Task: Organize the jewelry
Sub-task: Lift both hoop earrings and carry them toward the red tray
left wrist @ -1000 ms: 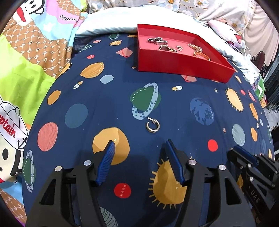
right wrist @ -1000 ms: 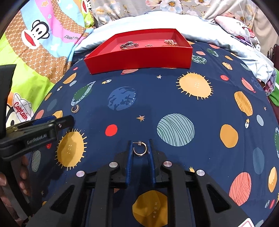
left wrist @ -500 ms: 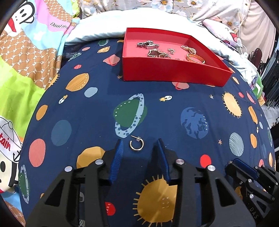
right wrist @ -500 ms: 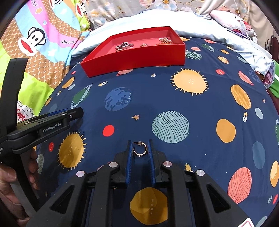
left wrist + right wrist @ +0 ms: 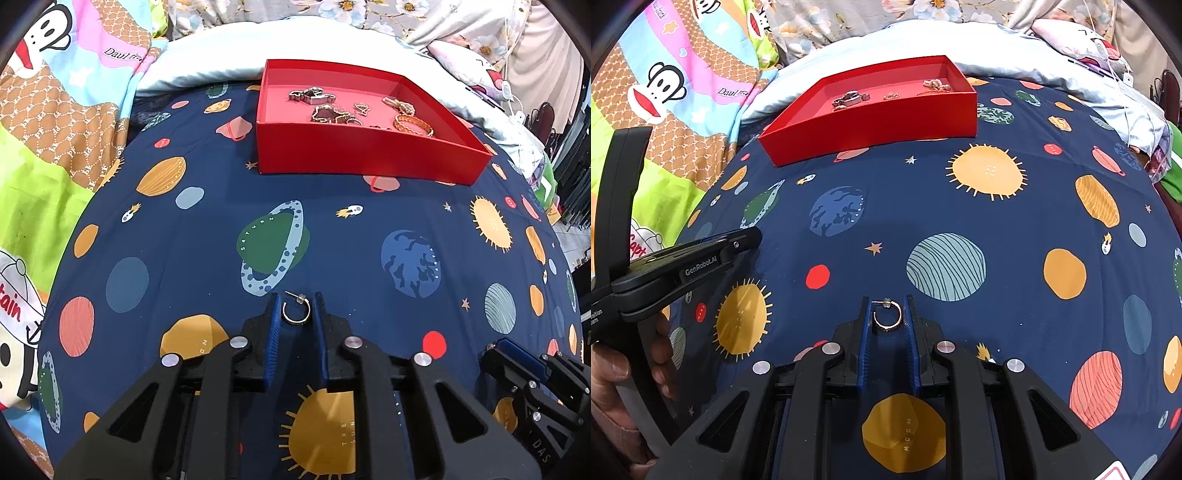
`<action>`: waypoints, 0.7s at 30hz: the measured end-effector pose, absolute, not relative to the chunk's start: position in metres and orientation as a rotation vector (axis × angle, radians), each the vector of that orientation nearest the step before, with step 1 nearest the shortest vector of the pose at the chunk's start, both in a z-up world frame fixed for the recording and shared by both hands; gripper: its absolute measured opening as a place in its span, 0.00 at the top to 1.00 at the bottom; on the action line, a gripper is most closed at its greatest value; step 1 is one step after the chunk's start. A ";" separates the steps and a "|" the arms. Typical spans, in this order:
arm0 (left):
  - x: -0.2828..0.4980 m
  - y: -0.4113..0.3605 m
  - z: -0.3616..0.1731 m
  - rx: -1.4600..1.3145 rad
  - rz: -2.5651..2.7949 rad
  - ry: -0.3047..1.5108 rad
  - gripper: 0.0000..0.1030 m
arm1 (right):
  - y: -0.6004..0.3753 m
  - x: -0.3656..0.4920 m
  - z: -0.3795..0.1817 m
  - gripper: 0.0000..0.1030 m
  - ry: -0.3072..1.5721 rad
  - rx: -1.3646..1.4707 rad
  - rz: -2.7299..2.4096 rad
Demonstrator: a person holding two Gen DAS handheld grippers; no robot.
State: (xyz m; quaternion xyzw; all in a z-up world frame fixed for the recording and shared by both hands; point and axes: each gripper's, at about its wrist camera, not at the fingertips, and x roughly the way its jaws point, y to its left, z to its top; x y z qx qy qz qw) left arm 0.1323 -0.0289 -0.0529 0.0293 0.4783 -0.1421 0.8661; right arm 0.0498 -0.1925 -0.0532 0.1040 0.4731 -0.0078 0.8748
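My left gripper [image 5: 295, 306] is shut on a silver hoop earring [image 5: 295, 313], held between its blue pads above the navy planet-print bedspread. My right gripper [image 5: 886, 310] is shut on a rose-gold hoop earring [image 5: 887, 319]. A red tray [image 5: 362, 162] lies ahead at the far side of the spread and holds several jewelry pieces: a chain, bracelets, small charms. It also shows in the right wrist view [image 5: 871, 122], up and to the left. The left gripper [image 5: 746, 238] appears at the left of the right wrist view, and the right gripper [image 5: 502, 349] at the lower right of the left wrist view.
A colourful cartoon-monkey blanket [image 5: 665, 85] lies to the left. A pale blue pillow [image 5: 236, 62] and floral bedding lie behind the tray. The bed's right edge drops to clutter [image 5: 546, 184]. A hand [image 5: 613, 369] holds the left gripper.
The left gripper moved forward over the silver earring on the spread and closed on it. The right gripper kept its earring and shifted slightly toward the tray.
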 end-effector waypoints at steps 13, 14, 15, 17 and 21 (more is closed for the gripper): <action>0.115 -0.005 -0.041 0.021 -0.325 0.998 0.84 | -0.206 0.032 -0.040 0.84 0.965 0.231 -0.044; 0.112 -0.004 -0.040 0.023 -0.328 0.998 0.84 | -0.209 0.031 -0.040 0.84 0.967 0.233 -0.049; 0.109 -0.004 -0.040 0.024 -0.331 0.999 0.84 | -0.212 0.028 -0.040 0.84 0.970 0.233 -0.057; 0.102 -0.006 -0.039 0.034 -0.344 1.002 0.84 | -0.215 0.023 -0.042 0.84 0.980 0.230 -0.068; 0.089 -0.012 -0.041 0.044 -0.370 1.017 0.84 | -0.218 0.016 -0.047 0.84 0.995 0.238 -0.077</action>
